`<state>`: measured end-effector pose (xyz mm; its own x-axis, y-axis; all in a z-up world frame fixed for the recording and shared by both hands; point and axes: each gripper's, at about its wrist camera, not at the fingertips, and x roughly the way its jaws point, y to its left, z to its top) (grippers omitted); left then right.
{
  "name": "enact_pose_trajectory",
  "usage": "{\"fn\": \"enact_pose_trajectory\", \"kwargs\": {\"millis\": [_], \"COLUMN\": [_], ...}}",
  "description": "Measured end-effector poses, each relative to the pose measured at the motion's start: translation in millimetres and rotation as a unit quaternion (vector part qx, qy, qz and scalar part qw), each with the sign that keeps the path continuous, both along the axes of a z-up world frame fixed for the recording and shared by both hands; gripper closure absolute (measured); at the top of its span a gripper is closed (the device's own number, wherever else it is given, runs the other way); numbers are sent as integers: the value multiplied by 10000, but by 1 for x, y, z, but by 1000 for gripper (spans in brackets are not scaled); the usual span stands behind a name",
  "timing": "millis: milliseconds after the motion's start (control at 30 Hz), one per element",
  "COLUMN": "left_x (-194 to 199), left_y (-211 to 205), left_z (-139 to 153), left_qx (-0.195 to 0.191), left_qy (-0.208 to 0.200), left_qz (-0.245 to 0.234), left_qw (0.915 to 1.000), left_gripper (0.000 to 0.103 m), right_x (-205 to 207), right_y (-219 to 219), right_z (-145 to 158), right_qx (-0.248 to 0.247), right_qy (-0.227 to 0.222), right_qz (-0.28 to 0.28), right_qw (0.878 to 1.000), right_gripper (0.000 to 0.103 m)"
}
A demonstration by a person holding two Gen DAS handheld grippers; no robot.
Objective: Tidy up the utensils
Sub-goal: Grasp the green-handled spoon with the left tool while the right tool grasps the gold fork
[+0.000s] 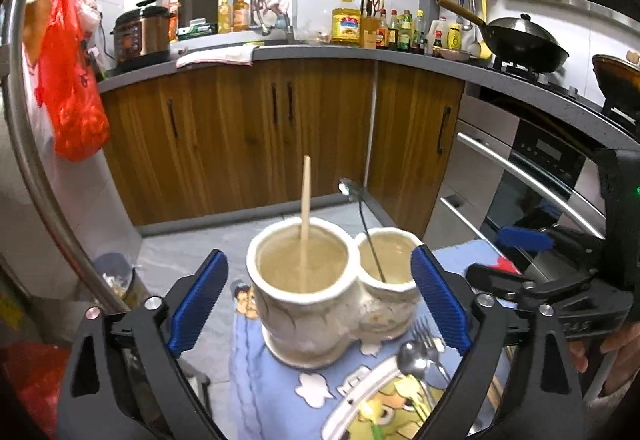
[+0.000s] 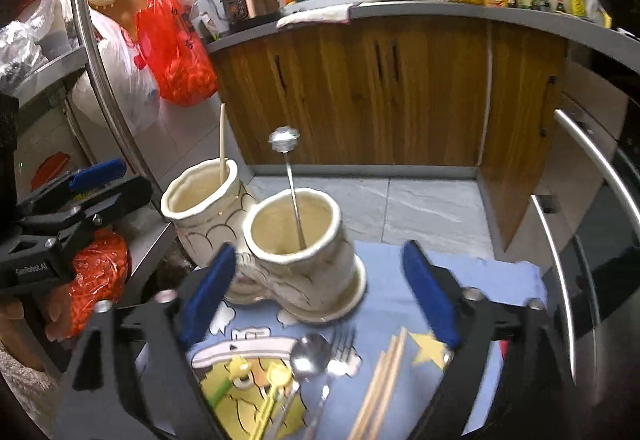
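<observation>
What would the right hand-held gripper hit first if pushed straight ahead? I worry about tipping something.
Most likely the holder, at the cup with the metal spoon. The open right hand-held gripper points right at it; depth is hard to judge.

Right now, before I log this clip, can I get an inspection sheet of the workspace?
Surface: blue cartoon-print cloth on a small table.
Job's things: twin-cup ceramic holder; one chopstick in one cup, one metal utensil in the other; spoon, fork, loose chopsticks lying on the cloth.
Clutter: yellow-green utensils beside the spoon.
Grippers: left hand-held gripper open, empty; right hand-held gripper open, empty.
Cables: nothing seen.
Surroundings: wooden cabinets, red bag, wok.
</observation>
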<state>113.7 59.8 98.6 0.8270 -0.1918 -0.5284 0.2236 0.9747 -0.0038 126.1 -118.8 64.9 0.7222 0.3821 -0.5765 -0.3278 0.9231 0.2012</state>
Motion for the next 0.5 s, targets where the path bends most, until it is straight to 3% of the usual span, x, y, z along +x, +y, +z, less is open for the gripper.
{"fn": "enact_pose_trajectory", "kwargs": {"millis": [67,200,500], "left_x": [-7,-19,-34], "left_y": [-5,-18,-39], "left_z": [-3,-14,-66], "left_qx": [39,101,276], "left_qy": [33,196,830], "left_qz": [13,-43,-267], "left_qw": [10000,9997,9958], "left_gripper": [9,7,7], "right_x": [-11,-27,-36], "right_y": [-11,-38,-83], "right_z": [-1,-10,-65], "right_qx": [-45,-95,-235], "right_qy": [-60,31,561], "right_qz": [-129,-445,-897], "right_qw": [9999,9990,9941], "right_gripper": [5,5,5]}}
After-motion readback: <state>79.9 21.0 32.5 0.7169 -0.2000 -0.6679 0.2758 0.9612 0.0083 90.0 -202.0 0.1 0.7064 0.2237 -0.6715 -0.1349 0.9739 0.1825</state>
